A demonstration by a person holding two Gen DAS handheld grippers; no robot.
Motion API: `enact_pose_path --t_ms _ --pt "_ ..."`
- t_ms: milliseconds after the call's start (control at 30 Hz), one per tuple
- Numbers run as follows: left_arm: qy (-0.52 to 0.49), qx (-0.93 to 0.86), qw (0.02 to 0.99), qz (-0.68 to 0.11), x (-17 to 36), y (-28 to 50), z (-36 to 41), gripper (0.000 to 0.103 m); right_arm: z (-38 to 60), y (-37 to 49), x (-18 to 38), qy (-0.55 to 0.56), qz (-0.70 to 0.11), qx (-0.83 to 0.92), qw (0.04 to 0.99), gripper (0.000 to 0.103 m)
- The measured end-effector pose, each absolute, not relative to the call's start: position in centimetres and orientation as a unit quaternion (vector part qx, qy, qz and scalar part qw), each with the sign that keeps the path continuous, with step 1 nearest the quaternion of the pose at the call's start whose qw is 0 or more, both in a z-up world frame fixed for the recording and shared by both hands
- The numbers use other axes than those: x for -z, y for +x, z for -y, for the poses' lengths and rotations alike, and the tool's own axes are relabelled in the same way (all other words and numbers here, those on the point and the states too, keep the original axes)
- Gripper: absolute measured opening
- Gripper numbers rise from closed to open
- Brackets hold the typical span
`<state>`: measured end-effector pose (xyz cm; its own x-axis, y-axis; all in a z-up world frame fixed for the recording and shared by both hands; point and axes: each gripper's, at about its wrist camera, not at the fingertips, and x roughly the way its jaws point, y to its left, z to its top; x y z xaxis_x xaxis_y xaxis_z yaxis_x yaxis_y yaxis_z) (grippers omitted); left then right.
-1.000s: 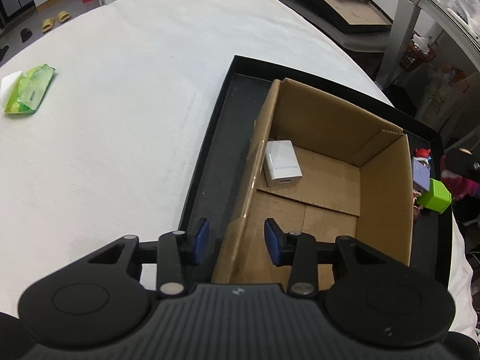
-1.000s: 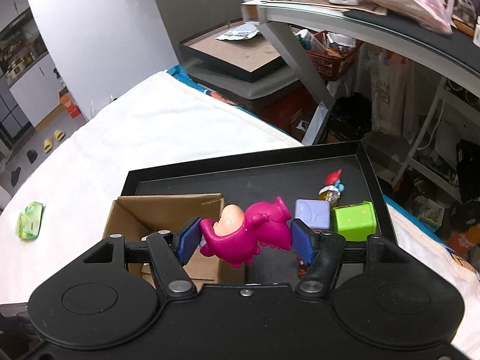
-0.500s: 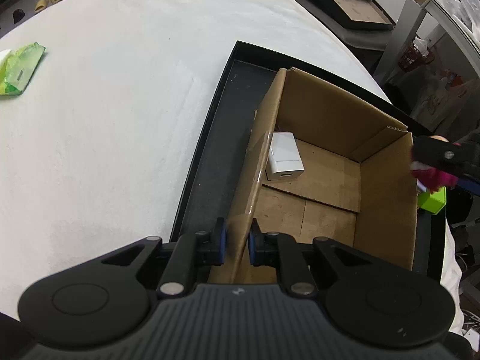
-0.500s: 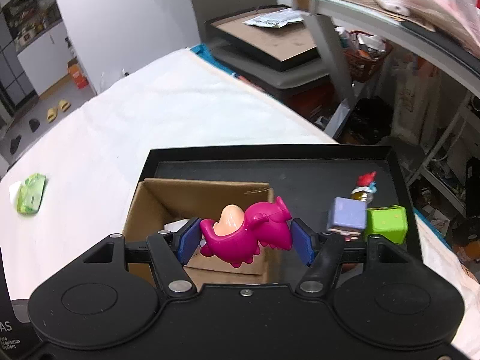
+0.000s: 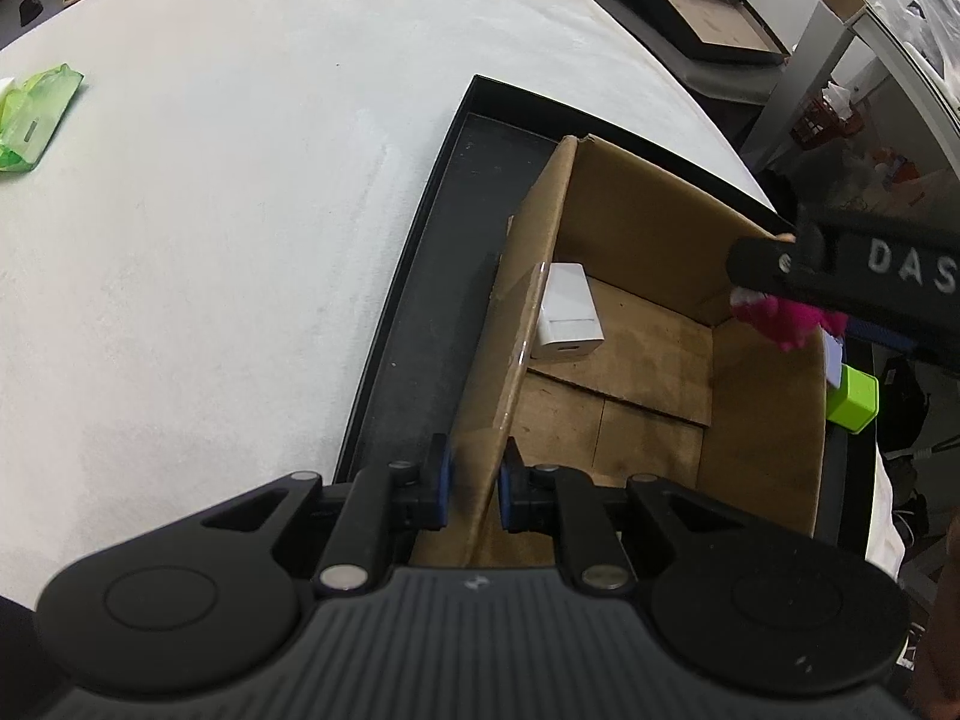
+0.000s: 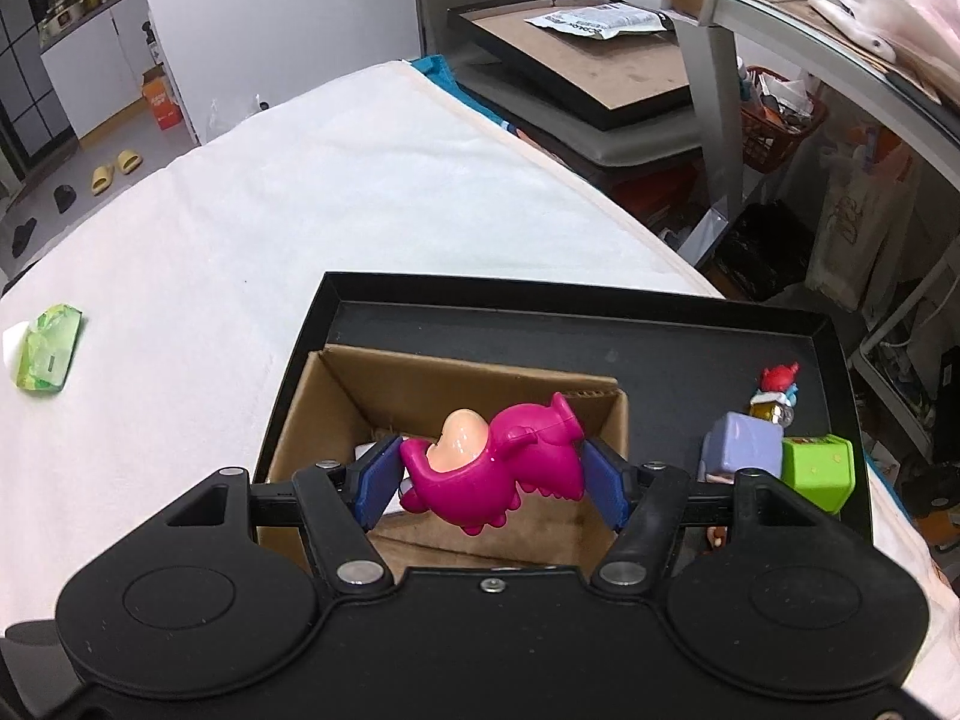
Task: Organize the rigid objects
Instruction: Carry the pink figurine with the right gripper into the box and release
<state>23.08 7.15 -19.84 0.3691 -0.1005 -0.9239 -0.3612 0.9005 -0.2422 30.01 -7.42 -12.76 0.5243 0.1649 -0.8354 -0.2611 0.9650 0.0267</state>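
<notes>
L wrist view: left gripper (image 5: 474, 483) now clamps the cardboard box (image 5: 648, 360) near wall at 6 o'clock; 1 s ago it was open, so the box is steadied for a drop. White charger (image 5: 567, 312) lies inside.

R wrist view: right gripper (image 6: 491, 477) grips the pink toy (image 6: 489, 465), now over the box opening instead of the black tray (image 6: 600, 324). Long axis spans 9-3 o'clock, face pointing 12. Green cube (image 6: 816, 471) at 3 o'clock.

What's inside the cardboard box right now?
One white block lies on the floor of the cardboard box, against its left wall. The near corners are hidden behind the left gripper.
</notes>
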Motion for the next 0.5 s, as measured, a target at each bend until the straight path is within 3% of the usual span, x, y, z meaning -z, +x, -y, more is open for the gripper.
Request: enact_pose_path --t_ms 500 --pt "-0.216 -0.080 0.798 -0.556 19.8 23.0 -7.6 0.015 9.3 30.2 13.1 -0.033 -0.484 -0.098 0.869 0.065"
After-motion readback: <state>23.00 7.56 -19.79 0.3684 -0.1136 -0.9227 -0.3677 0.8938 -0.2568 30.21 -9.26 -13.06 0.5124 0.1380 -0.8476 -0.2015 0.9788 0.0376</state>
